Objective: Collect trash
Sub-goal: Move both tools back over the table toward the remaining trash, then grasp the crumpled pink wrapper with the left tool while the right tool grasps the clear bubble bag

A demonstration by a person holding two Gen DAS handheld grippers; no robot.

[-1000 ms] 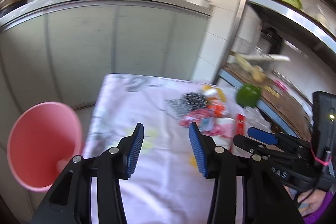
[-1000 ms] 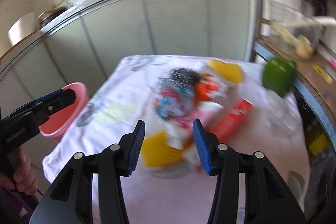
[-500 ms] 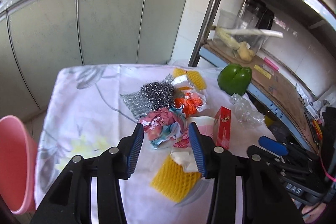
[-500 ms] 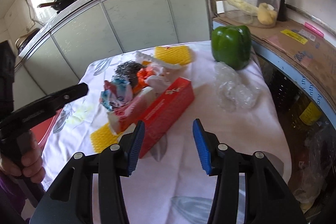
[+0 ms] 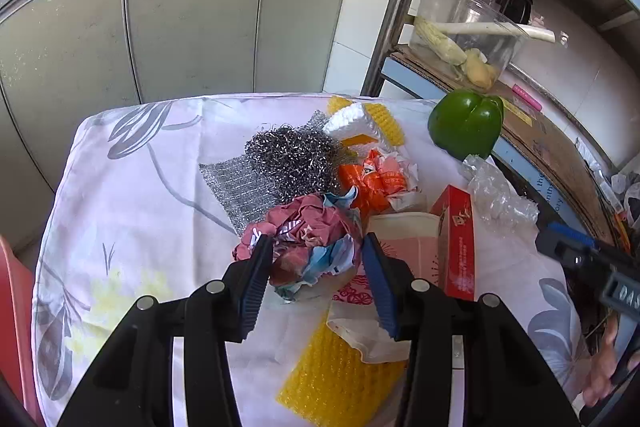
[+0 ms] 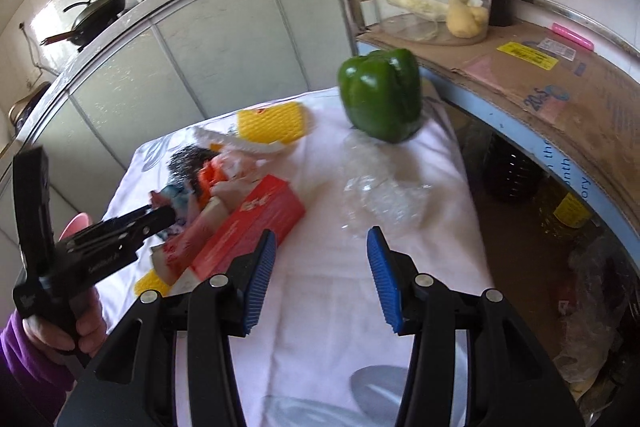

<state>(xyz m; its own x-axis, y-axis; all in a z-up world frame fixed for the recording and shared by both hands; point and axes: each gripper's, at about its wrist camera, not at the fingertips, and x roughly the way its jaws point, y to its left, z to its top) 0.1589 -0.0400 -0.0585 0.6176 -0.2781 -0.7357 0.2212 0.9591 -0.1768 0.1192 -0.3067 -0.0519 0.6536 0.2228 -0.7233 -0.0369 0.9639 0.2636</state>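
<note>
meanwhile left tongs wide around crumpled wrapper, seemingly untouched, right tongs wide, empty

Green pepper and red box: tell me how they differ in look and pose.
The green pepper is rounded, glossy and stands alone near the table's far corner; the red box is flat-sided, printed and lies wedged against the heap of wrappers. The pepper sits upright on its base; the box rests on a long side, in the left wrist view. Both sit on the white flowered cloth, and no gripper touches either.
</note>
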